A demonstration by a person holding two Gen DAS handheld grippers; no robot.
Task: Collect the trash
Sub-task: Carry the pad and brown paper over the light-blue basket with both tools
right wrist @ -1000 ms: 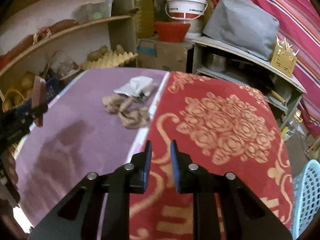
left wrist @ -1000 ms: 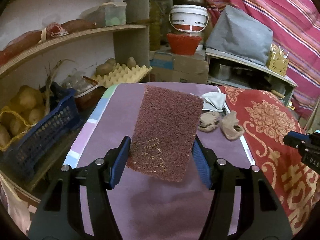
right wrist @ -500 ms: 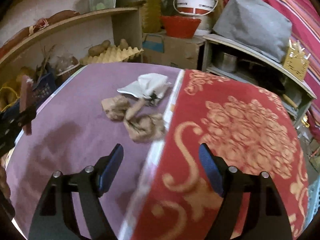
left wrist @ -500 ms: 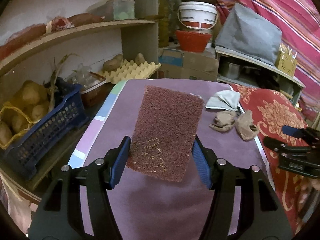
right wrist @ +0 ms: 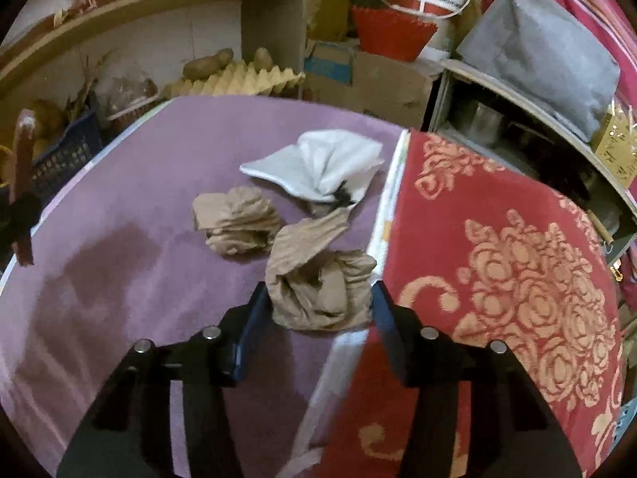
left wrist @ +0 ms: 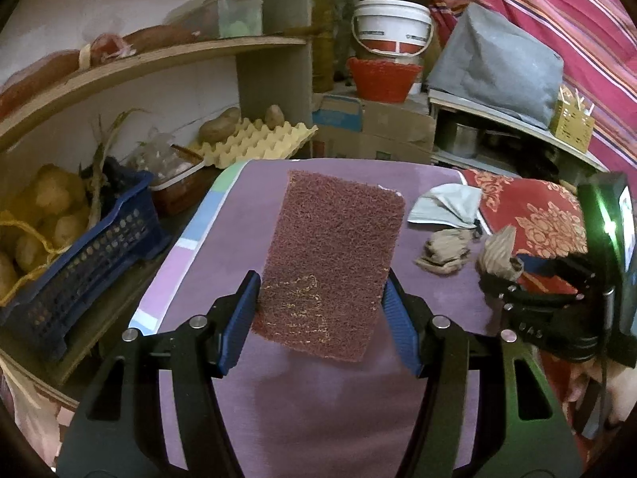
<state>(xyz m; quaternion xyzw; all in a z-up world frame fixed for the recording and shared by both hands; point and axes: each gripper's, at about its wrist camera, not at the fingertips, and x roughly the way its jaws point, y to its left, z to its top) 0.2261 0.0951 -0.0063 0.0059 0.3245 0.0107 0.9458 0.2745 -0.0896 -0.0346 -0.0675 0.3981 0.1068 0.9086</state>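
My left gripper [left wrist: 322, 310] is shut on a maroon scouring pad [left wrist: 332, 255] and holds it upright above the purple table cover [left wrist: 318, 418]. My right gripper [right wrist: 318, 310] is open, its jaws either side of a crumpled brown paper wad [right wrist: 318, 283] at the purple cover's right edge; it also shows in the left wrist view [left wrist: 517, 279]. A second brown wad [right wrist: 237, 221] and a crumpled white tissue [right wrist: 318, 163] lie just beyond. The left gripper and pad appear edge-on at far left of the right wrist view [right wrist: 22, 183].
A red patterned cloth [right wrist: 497, 279] covers the table's right part. Shelves on the left hold a blue crate of potatoes [left wrist: 67, 247] and an egg tray [left wrist: 254, 141]. Boxes, a red basket [left wrist: 384, 79] and a white bucket stand behind.
My right gripper opened from shut and moved forward and left until its jaws flank the nearer brown wad. My left gripper kept hold of the pad and shifted slightly.
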